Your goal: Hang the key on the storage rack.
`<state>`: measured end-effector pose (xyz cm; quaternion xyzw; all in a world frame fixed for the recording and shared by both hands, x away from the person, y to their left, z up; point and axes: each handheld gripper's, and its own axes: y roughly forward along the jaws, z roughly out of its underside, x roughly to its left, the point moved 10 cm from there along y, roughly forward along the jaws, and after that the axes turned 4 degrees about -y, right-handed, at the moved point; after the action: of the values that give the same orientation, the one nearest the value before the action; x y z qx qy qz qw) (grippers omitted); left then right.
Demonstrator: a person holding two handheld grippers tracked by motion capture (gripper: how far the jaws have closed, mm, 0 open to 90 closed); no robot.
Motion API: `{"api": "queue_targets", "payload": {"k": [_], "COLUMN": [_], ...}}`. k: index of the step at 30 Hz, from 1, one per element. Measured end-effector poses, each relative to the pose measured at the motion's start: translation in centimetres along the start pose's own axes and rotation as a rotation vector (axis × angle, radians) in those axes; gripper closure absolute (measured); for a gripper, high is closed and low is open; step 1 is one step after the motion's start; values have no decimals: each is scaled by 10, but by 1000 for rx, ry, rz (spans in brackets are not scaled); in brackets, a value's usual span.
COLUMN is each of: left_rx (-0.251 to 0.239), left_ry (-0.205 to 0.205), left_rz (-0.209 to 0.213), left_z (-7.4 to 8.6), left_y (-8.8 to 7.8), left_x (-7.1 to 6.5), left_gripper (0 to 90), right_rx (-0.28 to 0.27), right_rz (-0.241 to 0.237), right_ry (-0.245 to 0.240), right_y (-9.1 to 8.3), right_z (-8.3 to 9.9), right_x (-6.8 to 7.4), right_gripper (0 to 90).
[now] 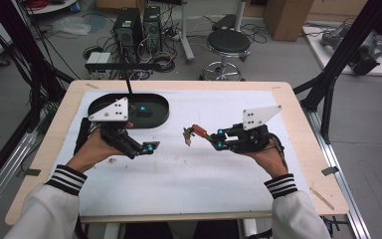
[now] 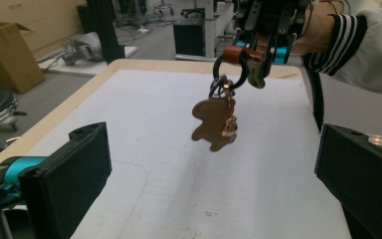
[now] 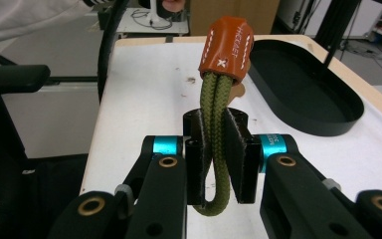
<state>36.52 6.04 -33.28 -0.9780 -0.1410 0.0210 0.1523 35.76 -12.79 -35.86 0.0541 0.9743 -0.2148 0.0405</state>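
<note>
Keychain (image 2: pixel 215 122) hangs above the white worktop (image 1: pixel 219 169), its olive cord (image 3: pixel 215 124) clamped between right tool (image 1: pixel 218 139) jaws. Left tool (image 1: pixel 150 147) jaws spread wide, holding nothing, near black tray (image 1: pixel 160 119).

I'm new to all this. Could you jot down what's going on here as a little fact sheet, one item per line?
Setting: white table, person's hands working two grippers
Right gripper: shut on an olive cord
Keychain: brown charm on a ring, hanging from the cord above the table
Left gripper: open, holding nothing, facing the keychain
Tray: black, oval, at the table's far left
</note>
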Motion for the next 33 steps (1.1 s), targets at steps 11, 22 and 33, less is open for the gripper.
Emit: {"api": "queue_targets", "payload": {"k": [11,22,33], "left_rx": [47,111,212], "left_ry": [35,47,44], "left_rz": [99,163,209], "left_z": [-4,4,16], "left_y": [30,47,53], "left_x": [-18,-28,-34], "left_gripper": [18,98,261], "right_rx": [44,85,128], "right_rz": [-57,-101,-133], "right_ry": [-23,-41,-67], "right_y": [18,31,42], "right_z": [1,4,8], "right_x": [9,15,22], "right_gripper": [798,798,798]}}
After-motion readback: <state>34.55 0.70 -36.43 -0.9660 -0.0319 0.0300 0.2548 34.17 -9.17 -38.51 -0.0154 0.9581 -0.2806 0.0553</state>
